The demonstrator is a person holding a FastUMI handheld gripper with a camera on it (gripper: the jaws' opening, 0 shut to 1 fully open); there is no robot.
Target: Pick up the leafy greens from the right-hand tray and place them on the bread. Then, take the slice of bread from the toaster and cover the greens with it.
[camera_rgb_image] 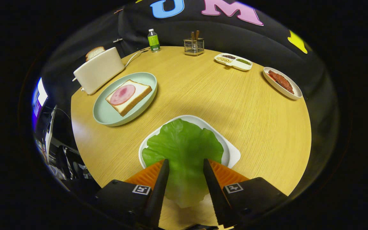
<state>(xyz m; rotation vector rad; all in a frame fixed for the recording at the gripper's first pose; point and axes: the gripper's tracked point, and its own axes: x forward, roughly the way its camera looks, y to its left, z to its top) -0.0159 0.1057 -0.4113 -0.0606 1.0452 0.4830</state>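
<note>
A broad green lettuce leaf (184,143) lies flat on a white tray (232,153) near the table's front edge. My gripper (185,160) is open, low over the tray, and the leaf's pale stem end runs back between the two fingers. Beyond and to the left, a pale green plate (102,116) carries a bread slice (139,92) topped with a round of pink ham (122,95). Behind that plate stands a cream toaster (99,70) with another bread slice (94,52) sticking up from its slot.
At the round wooden table's far edge stand a green-labelled bottle (153,40), a wire holder (194,46) and a divided dish of toppings (233,61). An oval plate with reddish meat (281,82) sits at the far right. A cable runs from the toaster toward the bottle.
</note>
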